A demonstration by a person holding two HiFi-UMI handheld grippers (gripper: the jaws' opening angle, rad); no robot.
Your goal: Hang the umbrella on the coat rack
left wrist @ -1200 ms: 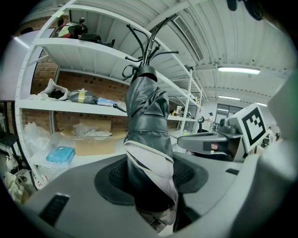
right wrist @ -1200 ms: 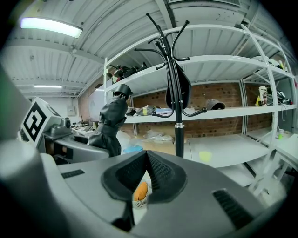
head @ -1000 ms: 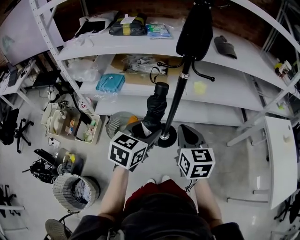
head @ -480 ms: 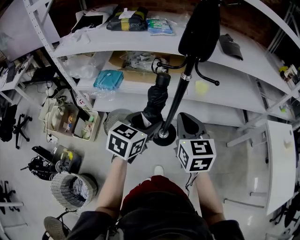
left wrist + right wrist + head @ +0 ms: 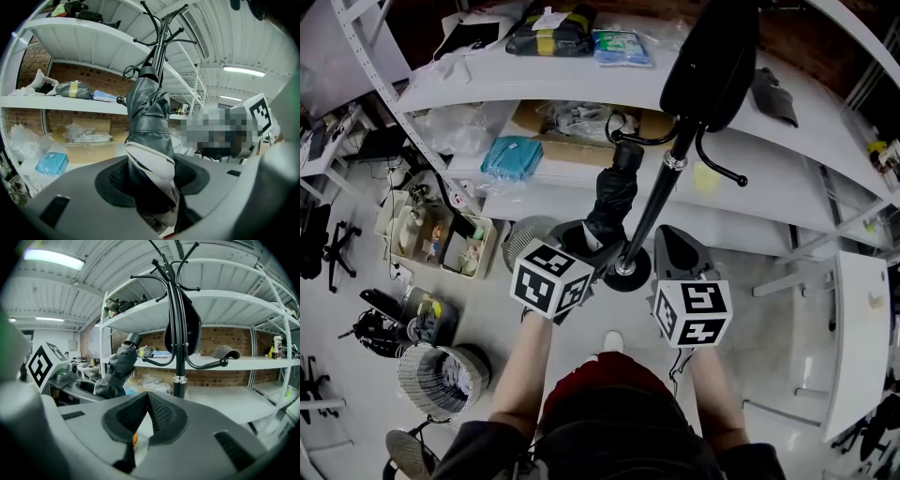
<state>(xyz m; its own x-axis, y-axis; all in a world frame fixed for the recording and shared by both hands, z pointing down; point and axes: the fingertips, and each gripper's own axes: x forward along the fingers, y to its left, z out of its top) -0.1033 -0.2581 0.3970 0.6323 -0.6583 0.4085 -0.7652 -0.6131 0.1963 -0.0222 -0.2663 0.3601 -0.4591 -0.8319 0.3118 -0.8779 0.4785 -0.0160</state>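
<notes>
Umbrella (image 5: 612,202) near-upright in left gripper (image 5: 581,248), handle end up beside coat rack (image 5: 657,202).

Teal packet (image 5: 510,156) on white shelf (image 5: 778,173); woven basket (image 5: 441,377) (perhaps bin) on floor (image 5: 787,314).

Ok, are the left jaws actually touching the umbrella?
Touching: the left gripper view shows the left gripper's pads pressed against both sides of the folded umbrella.

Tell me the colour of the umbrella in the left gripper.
Umbrella: black, pale panel low down; left gripper view shows best.
</notes>
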